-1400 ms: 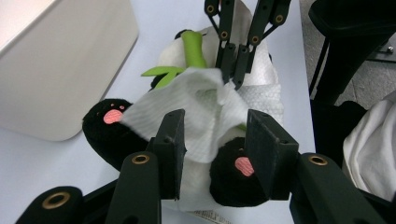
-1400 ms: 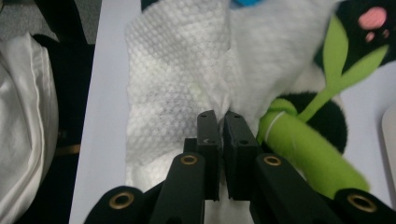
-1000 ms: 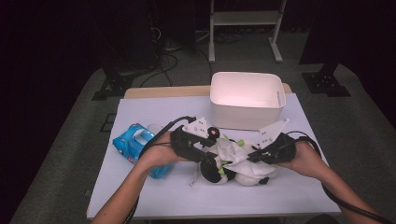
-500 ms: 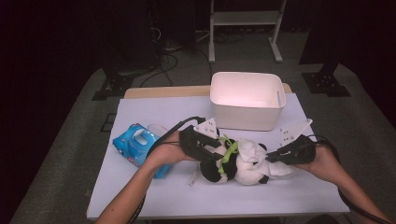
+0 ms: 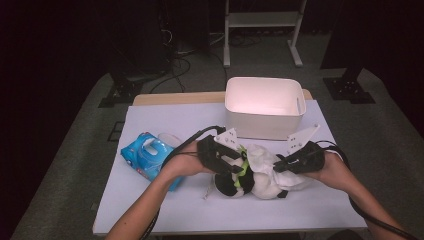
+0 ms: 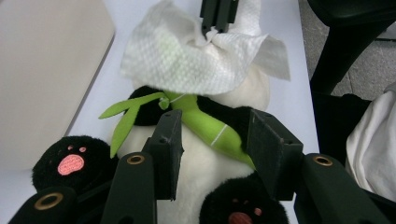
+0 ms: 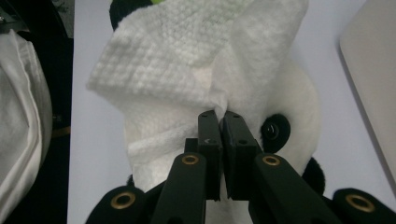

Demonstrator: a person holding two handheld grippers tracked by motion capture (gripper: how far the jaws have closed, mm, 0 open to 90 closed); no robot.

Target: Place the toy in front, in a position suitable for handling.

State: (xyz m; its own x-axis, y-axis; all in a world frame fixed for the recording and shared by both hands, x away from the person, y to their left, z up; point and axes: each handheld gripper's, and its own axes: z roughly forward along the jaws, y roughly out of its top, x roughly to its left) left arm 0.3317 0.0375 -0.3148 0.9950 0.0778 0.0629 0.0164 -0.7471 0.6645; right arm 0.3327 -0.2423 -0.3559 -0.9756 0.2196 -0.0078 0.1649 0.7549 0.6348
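Nearest, the black-and-white plush panda (image 5: 250,182) lay along the counter (image 5: 165,205), head rightward. Left tongs (image 5: 231,161) gripped its belly; right tongs (image 5: 278,163) pinched the white paper towel (image 5: 262,156) over its face, before the white plastic bin (image 5: 263,106).

Tissue (image 7: 187,65) hides most of panda's face (image 7: 285,126); pack print (image 5: 145,155) too blurred.

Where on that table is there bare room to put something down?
Bare sheet lies left of the white bin, behind the blue pack; another strip runs along the near edge. The middle is crowded: both grippers work on the toy panda and its tissue.
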